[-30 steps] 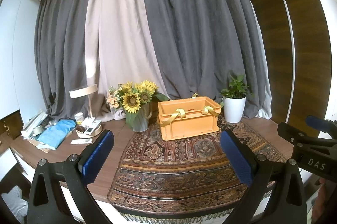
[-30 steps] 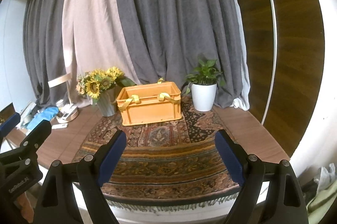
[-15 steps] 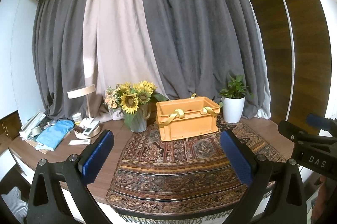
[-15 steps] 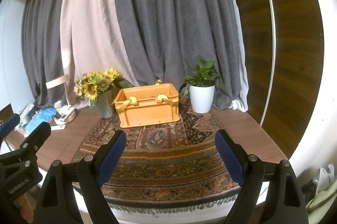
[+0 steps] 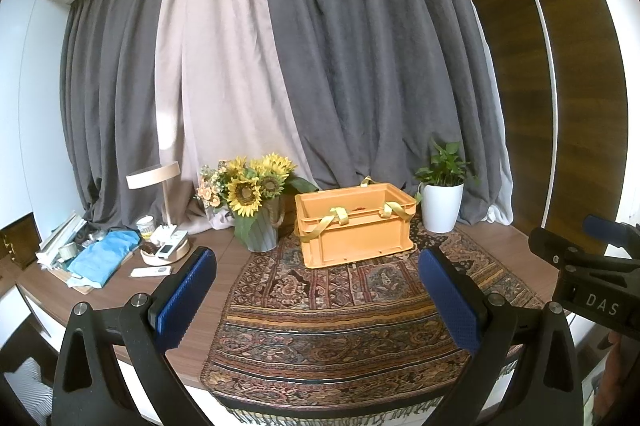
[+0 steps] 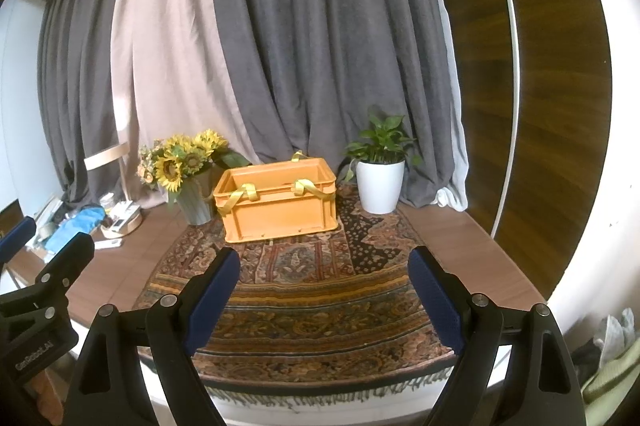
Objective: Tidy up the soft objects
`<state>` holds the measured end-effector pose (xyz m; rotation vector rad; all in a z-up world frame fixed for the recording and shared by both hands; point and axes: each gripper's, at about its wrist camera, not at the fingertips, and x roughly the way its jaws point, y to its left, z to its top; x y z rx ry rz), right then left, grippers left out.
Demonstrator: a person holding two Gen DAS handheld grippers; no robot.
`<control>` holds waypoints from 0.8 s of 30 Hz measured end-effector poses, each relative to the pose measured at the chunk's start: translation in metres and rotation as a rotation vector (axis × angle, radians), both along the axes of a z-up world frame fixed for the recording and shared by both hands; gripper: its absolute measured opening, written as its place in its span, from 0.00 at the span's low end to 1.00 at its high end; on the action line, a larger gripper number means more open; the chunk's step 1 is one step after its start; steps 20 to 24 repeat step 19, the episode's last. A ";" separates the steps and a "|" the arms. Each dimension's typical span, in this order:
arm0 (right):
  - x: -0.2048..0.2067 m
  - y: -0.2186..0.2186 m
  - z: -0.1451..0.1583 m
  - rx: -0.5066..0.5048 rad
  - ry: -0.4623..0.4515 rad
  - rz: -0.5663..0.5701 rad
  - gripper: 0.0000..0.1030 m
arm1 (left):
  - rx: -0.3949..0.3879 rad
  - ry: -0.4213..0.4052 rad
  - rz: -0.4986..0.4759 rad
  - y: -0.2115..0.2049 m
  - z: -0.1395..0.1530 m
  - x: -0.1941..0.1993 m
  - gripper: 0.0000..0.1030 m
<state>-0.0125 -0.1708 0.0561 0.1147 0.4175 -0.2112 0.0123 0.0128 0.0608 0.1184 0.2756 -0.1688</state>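
Both the left claw and right claw are held spread wide; the orange box is seen ahead on the rug.

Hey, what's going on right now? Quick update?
Both claws open, empty: left, right. Orange crate on rug, untouched. Nothing in the way.
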 end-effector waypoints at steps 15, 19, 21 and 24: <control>0.001 0.000 -0.001 0.000 0.002 -0.003 0.84 | 0.000 0.002 -0.006 0.000 -0.001 0.001 1.00; 0.001 -0.002 -0.001 -0.003 0.002 -0.003 0.84 | -0.002 -0.001 -0.005 0.001 -0.002 0.001 1.00; 0.001 -0.002 -0.001 -0.003 0.002 -0.003 0.84 | -0.002 -0.001 -0.005 0.001 -0.002 0.001 1.00; 0.001 -0.002 -0.001 -0.003 0.002 -0.003 0.84 | -0.002 -0.001 -0.005 0.001 -0.002 0.001 1.00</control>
